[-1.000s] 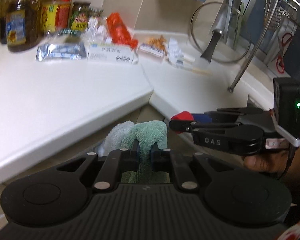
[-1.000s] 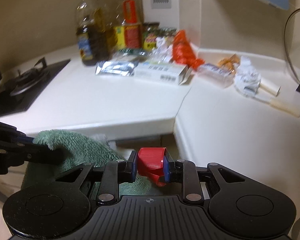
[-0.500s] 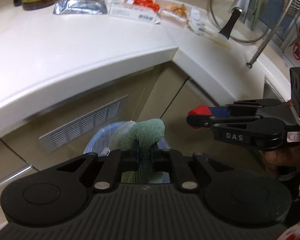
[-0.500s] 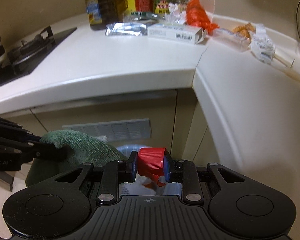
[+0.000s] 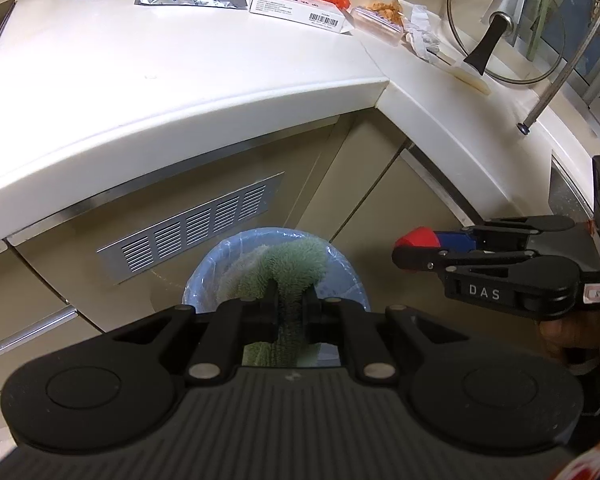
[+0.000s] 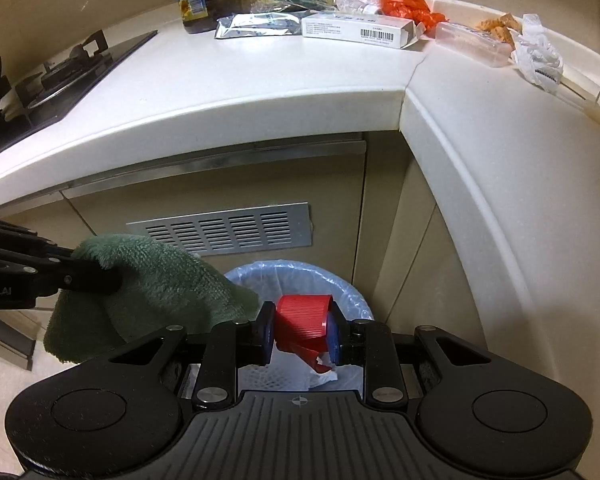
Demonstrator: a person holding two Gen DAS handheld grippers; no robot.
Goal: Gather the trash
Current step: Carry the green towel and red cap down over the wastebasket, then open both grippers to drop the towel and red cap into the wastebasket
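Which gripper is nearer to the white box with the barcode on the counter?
Neither clearly. Left gripper, shut on the green cloth, and right gripper, shut on the red cap, both hang over the bin, well below the box.

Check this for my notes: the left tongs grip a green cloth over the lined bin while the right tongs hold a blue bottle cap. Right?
One slip: the cap in the right tongs is red, not blue; only the pads are blue, as the right wrist view shows. The left tongs do grip the green cloth over the lined bin.
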